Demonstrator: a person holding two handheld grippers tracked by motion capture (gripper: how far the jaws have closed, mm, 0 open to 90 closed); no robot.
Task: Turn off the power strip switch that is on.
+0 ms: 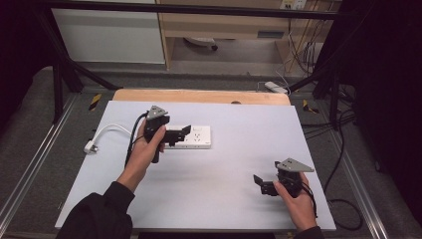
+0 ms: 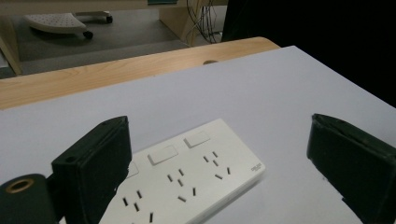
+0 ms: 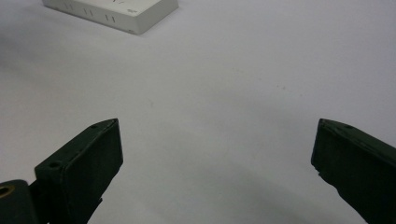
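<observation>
A white power strip lies flat on the pale grey worktop, left of centre and nearer the far edge, its long side running along that edge. It is a slim rectangular block with rounded corners — on its top face sit rows of dark socket slots and at least two flat square rocker switches. A small grey mark sits at one end corner in the left gripper view (too small to read). A white cable loops off towards the worktop's left edge and ends in a white plug.

The left gripper hangs right over the strip's left end, jaws spread wide with the strip's end between and below them — gripping nothing. The right gripper sits near the worktop's near right corner, well apart from the strip, jaws likewise wide apart over bare surface.
</observation>
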